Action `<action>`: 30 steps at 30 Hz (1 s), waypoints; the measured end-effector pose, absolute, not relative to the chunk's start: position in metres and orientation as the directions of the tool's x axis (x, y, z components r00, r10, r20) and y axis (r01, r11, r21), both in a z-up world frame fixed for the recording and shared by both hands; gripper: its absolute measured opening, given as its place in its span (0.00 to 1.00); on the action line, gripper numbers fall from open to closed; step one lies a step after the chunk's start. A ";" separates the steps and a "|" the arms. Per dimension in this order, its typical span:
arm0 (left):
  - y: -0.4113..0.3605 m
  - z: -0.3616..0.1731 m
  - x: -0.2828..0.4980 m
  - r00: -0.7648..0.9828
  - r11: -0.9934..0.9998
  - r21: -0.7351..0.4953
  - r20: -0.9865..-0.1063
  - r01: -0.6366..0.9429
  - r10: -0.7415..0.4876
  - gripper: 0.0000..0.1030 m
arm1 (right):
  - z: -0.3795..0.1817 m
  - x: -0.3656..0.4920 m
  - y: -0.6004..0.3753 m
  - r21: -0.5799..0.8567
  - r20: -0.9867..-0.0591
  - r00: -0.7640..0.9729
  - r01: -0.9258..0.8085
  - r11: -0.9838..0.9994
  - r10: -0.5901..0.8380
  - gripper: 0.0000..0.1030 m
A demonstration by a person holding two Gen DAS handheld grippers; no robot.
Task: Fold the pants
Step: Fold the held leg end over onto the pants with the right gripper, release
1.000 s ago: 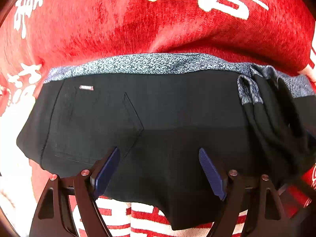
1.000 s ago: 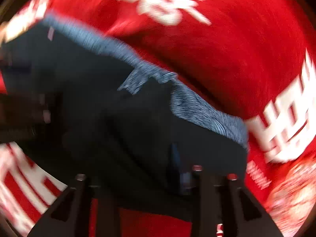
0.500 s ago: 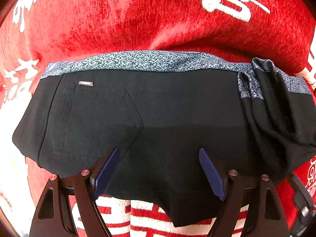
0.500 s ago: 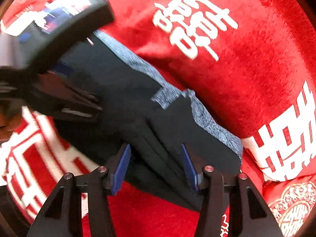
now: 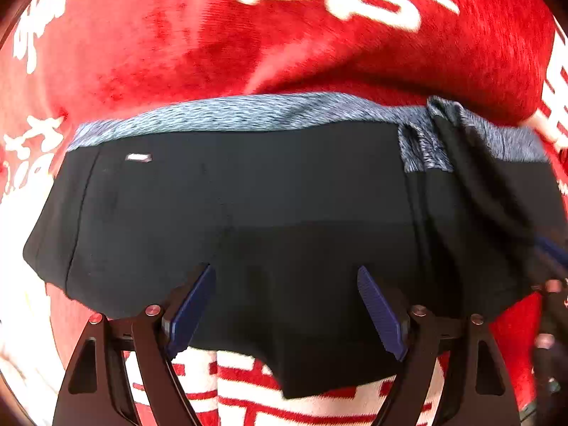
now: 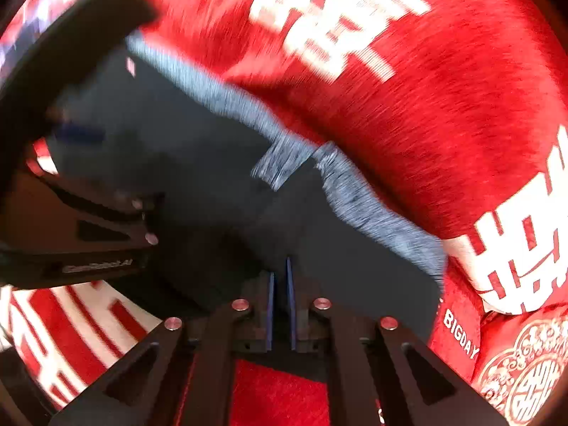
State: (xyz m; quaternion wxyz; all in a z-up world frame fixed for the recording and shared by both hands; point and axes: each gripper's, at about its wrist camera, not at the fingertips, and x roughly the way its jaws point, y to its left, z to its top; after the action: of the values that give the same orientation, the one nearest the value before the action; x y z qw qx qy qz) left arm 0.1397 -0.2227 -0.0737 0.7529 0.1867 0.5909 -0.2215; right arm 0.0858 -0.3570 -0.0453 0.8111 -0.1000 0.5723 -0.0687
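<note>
Black pants [image 5: 248, 206] with a grey-blue patterned waistband [image 5: 248, 112] lie folded on a red blanket. My left gripper [image 5: 285, 305] is open, its blue pads spread over the near edge of the pants. My right gripper [image 6: 279, 298] has its pads nearly together at the near edge of the pants [image 6: 319, 241], with dark fabric between them. The right end of the pants is bunched, with a flap of waistband [image 6: 280, 163] turned over. The left gripper's body [image 6: 81, 220] shows at the left of the right wrist view.
The red blanket [image 5: 213, 35] with white characters covers the whole surface and rises in folds behind the waistband. A white and red striped patch [image 5: 284, 404] lies at the near edge. White lettering [image 6: 459, 333] sits to the right of the pants.
My right gripper has closed from wide open to nearly shut at the near edge of the pants and moved closer. The left gripper stays open in place.
</note>
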 end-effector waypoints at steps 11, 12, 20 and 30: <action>-0.199 -0.051 0.154 0.244 0.839 0.097 -0.969 0.535 -0.044 0.81 | -0.062 0.078 -0.322 -0.188 -0.938 0.306 -0.054 0.981 -0.163 0.31; -0.205 -0.047 0.155 0.245 0.833 0.096 -0.968 0.545 -0.048 0.81 | -0.051 0.072 -0.331 -0.108 -0.944 0.316 -0.031 0.994 -0.093 0.41; -0.278 0.001 0.140 0.207 0.754 -0.004 -0.961 0.657 -0.186 0.81 | -0.030 0.046 -0.498 0.129 -0.955 0.296 0.450 0.884 -0.011 0.15; -0.346 -0.056 0.114 0.126 0.711 0.025 -0.988 0.702 -0.091 0.81 | -0.099 0.067 -0.561 0.214 -0.970 0.215 0.537 0.816 0.113 0.15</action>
State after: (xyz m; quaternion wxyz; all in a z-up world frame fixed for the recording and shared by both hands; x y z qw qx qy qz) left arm 0.1142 -0.3464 -0.0558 0.7056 0.2556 0.5982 -0.2810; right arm 0.0670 -0.5606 -0.0990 0.7327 0.2663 0.6094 -0.1447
